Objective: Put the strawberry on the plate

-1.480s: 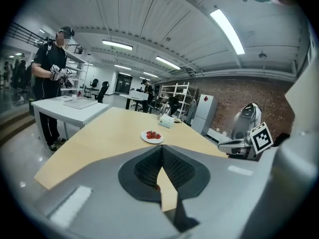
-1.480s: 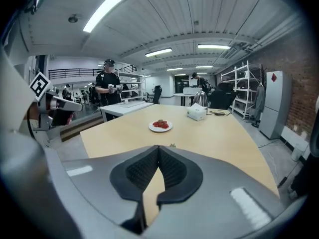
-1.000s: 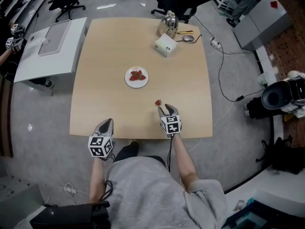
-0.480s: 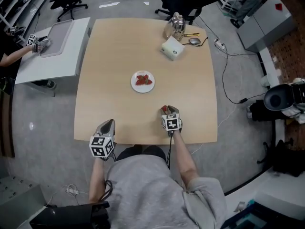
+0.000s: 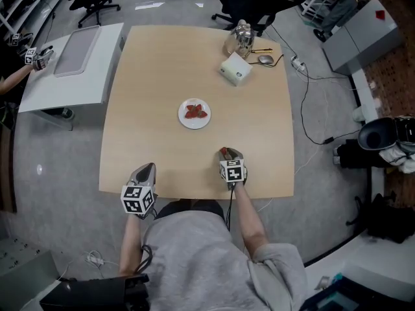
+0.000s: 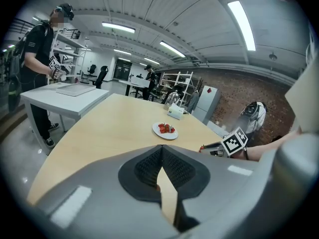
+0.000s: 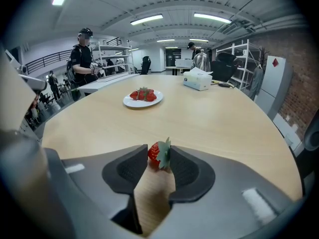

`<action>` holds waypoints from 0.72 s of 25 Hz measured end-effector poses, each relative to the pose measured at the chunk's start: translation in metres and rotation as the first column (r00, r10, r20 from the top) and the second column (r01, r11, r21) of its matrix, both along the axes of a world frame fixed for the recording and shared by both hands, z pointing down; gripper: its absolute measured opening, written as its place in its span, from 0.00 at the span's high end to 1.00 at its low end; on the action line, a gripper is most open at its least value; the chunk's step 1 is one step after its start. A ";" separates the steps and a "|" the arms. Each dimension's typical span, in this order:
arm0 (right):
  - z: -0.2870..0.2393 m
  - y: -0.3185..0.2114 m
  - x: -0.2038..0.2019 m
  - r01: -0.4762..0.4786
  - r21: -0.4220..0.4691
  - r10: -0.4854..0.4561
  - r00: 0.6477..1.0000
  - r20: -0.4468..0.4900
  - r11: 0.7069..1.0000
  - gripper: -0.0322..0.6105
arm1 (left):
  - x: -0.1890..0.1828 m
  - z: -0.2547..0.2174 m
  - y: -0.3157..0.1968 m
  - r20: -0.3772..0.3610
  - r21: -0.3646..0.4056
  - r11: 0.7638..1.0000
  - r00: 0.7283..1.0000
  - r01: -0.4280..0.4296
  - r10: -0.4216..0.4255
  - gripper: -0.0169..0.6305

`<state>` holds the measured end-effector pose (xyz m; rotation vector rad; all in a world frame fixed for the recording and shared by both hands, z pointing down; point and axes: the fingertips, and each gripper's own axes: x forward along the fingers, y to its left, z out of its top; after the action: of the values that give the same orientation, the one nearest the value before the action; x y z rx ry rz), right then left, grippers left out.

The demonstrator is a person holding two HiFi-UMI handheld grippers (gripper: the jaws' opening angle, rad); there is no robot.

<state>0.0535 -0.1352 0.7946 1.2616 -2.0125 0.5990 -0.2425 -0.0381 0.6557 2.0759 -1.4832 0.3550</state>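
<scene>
A red strawberry (image 7: 158, 155) with a green leaf sits on the wooden table (image 5: 155, 76) between the tips of my right gripper (image 7: 159, 152). The jaws have just been closing and both pads press on the fruit. In the head view this gripper (image 5: 228, 154) is near the table's front edge, with the strawberry (image 5: 224, 151) just showing at its tips. The white plate (image 5: 194, 126) lies mid-table beyond it and holds cut strawberries (image 5: 195, 111). My left gripper (image 5: 148, 167) hovers at the front left edge; its own view shows it (image 6: 160, 148) shut and empty.
At the far right of the table stand a white tissue box (image 5: 235, 68), a metal kettle (image 5: 242, 36) and a mouse (image 5: 265, 58). A white side table (image 5: 71, 63) stands to the left, with a person's hand (image 5: 32, 56) at it. Cables (image 5: 305, 109) trail on the floor.
The strawberry lay just ahead of the right gripper's tips a second ago; the gripper has moved forward and down onto it, and the fruit now sits between the jaws.
</scene>
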 end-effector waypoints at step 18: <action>-0.059 -0.015 -0.036 -0.010 0.130 -0.005 0.993 0.122 0.992 0.73 | -0.016 0.008 0.003 -0.012 -0.015 1.000 1.000 0.026 -0.026 0.94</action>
<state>0.0178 -0.1500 0.7354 1.3325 -2.1814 0.5656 -0.2585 -0.0348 0.6637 2.0416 -1.4948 0.3423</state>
